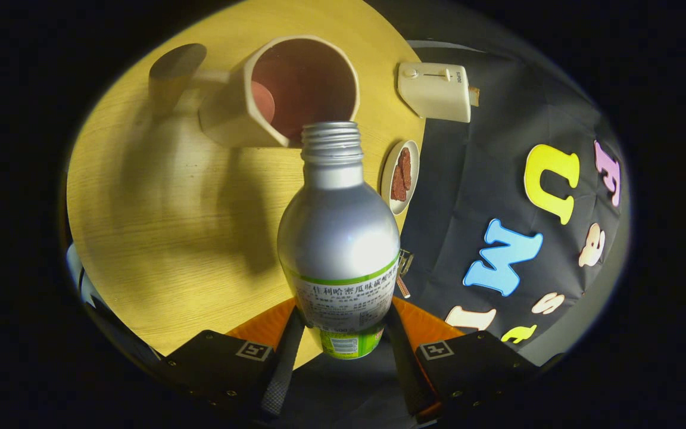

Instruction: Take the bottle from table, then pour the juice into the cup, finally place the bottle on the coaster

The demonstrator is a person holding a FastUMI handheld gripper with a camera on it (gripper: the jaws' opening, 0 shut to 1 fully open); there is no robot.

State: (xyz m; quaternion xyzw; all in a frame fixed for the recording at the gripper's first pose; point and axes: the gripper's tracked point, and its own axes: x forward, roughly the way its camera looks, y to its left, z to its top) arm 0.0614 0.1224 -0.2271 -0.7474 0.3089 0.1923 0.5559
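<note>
Our tool (341,333) clamps the uncapped bottle (339,238) by its base, mouth tipped at the cup's (286,89) rim above the worktop (158,226). We judge pouring underway; the coaster placement remains.

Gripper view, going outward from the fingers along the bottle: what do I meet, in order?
Gripper shut on the bottle → bottle's open threaded mouth → cup, tilted in view, its opening just beyond the mouth → wooden table beyond the cup.

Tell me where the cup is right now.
In the gripper view, the cup stands on the round wooden table, just beyond the open mouth of the bottle clamped in the hand-held gripper.
</note>
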